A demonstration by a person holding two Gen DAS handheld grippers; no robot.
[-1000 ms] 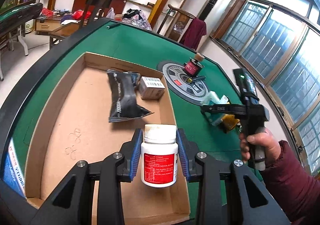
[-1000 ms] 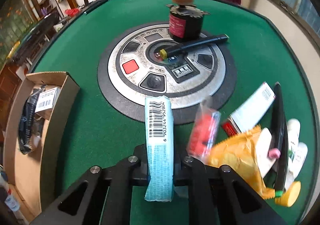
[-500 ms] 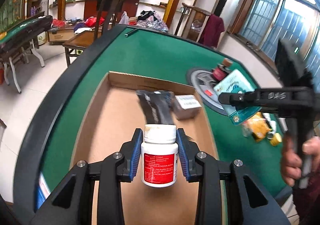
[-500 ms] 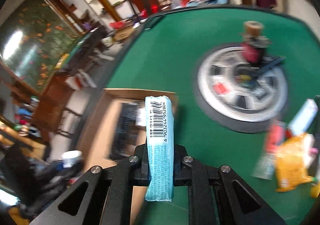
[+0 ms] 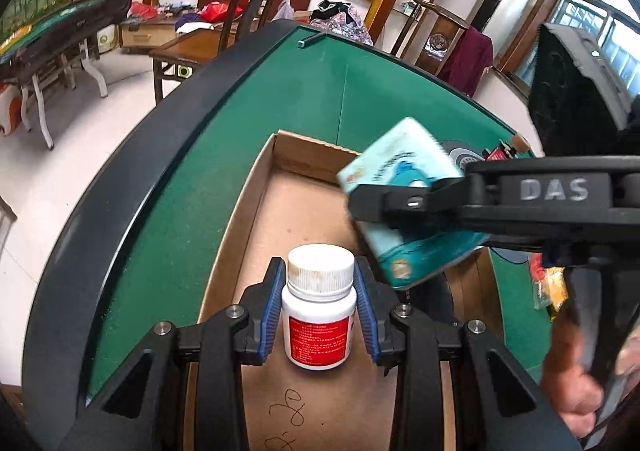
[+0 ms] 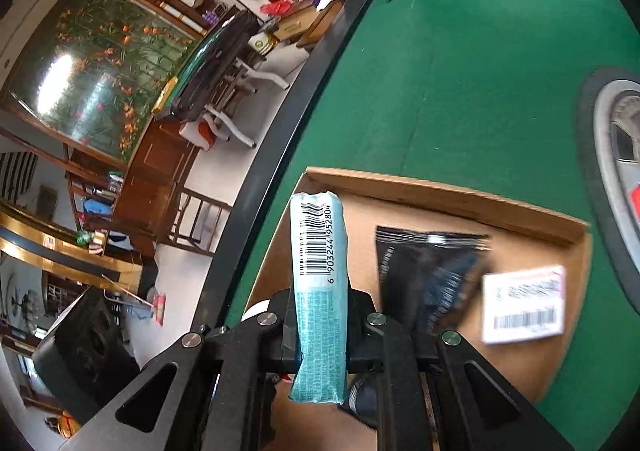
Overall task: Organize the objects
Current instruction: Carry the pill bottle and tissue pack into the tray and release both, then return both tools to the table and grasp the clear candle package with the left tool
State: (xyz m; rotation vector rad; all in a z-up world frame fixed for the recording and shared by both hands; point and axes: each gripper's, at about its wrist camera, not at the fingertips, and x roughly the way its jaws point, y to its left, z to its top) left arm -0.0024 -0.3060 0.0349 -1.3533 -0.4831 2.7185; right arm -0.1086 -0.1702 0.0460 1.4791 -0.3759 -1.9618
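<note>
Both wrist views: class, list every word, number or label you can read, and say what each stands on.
"DAS": raised letters on the right gripper.
"6 903244 952804": barcode digits on the light blue packet.
White bottle, red label: print too small to read.
White box label: blurred, unreadable.
Black pouch: print blurred.

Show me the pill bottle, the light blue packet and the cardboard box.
pill bottle (image 5: 319, 325), left wrist view, on its red label.
light blue packet (image 6: 319, 315), right wrist view, below its barcode.
cardboard box (image 5: 240, 235), left wrist view, on its left wall.
</note>
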